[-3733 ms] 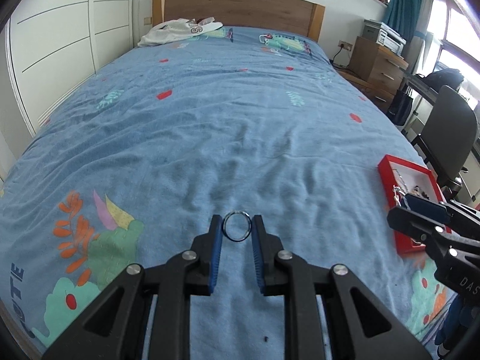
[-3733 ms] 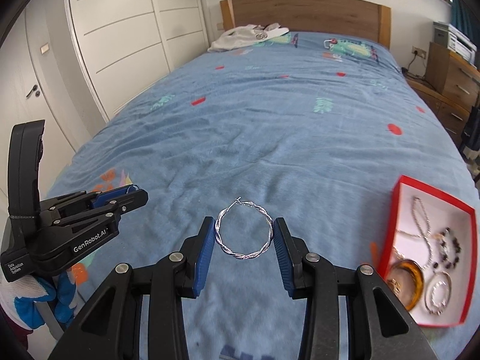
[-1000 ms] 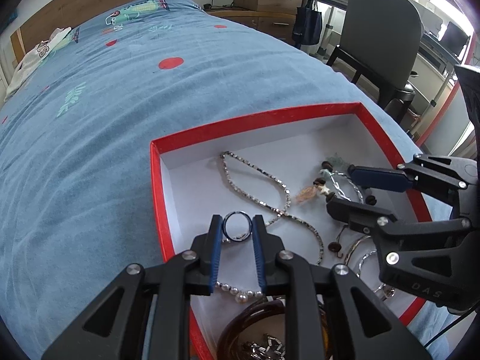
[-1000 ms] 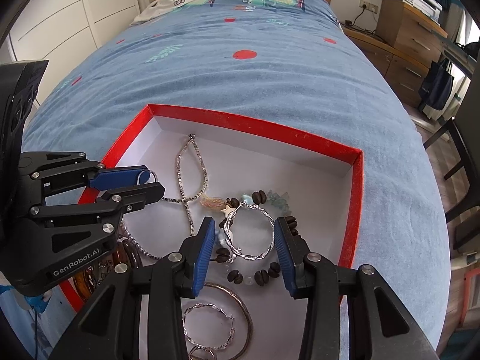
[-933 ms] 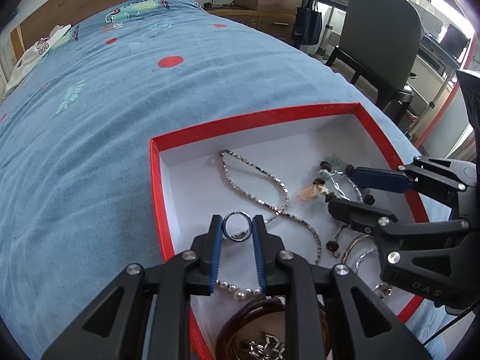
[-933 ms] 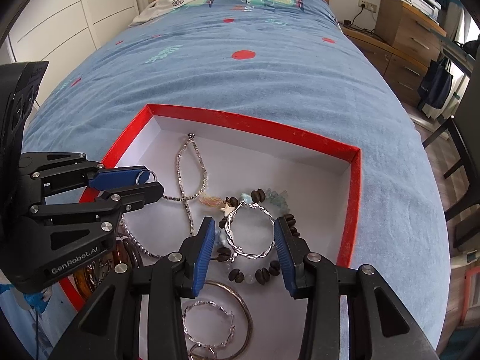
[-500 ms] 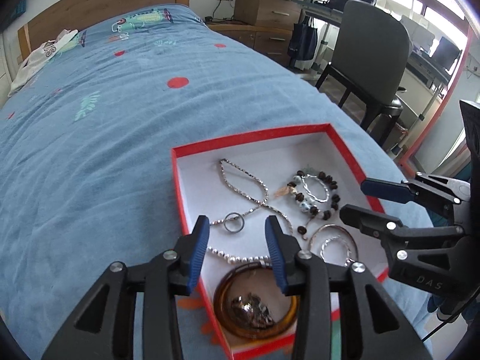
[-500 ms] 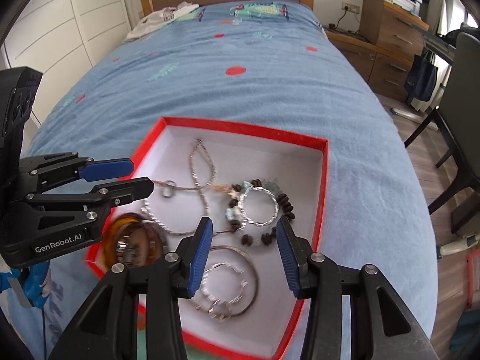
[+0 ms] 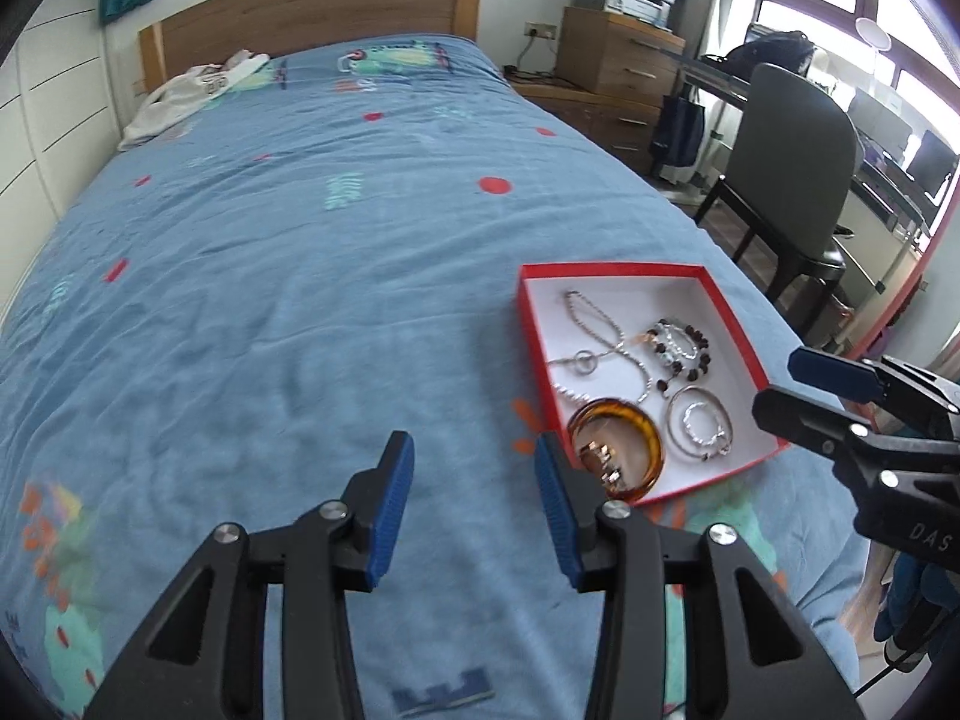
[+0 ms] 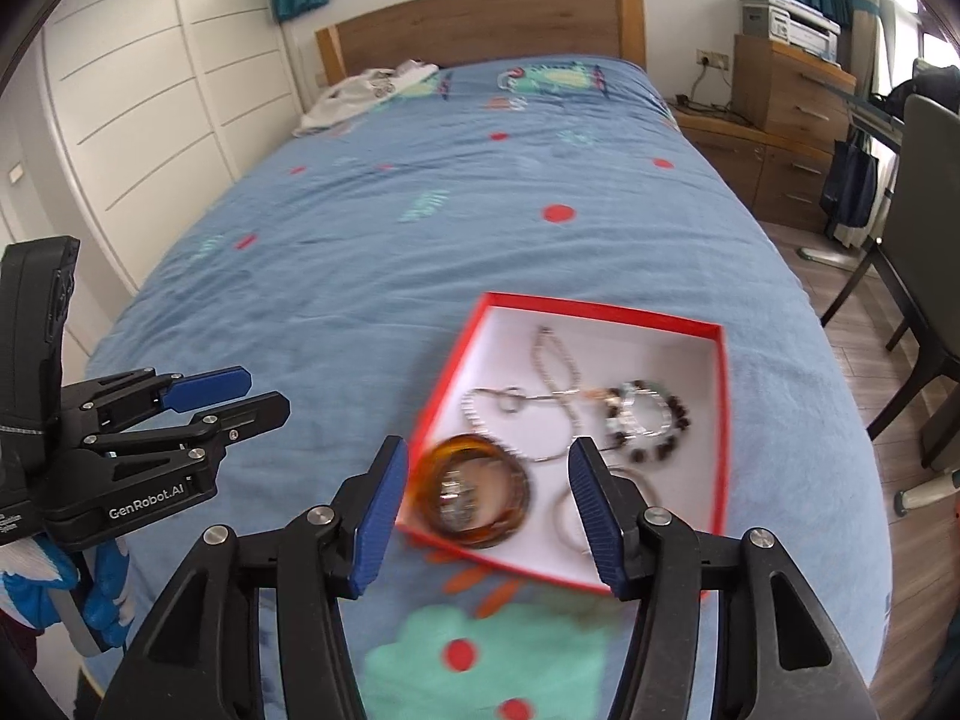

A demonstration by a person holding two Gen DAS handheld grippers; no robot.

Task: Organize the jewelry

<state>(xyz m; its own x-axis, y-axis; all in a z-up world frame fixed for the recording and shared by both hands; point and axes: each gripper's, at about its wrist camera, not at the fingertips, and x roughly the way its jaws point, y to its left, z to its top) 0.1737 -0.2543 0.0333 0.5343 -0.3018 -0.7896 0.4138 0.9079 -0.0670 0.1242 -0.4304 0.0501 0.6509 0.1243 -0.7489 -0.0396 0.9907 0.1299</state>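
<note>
A red box with a white inside lies on the blue bedspread near the bed's right edge. It holds a small steel ring, a twisted silver hoop on a dark bead bracelet, a silver chain, an amber bangle and silver bangles. My left gripper is open and empty above the bedspread, left of the box. My right gripper is open and empty above the box's near left corner.
The blue bedspread stretches back to a wooden headboard with white clothing near it. A dark chair and wooden drawers stand right of the bed. White wardrobe doors are on the left.
Both grippers opened, leaving the small ring and the twisted hoop in the box, then drew back and up away from it. The left gripper now points at bare bedspread.
</note>
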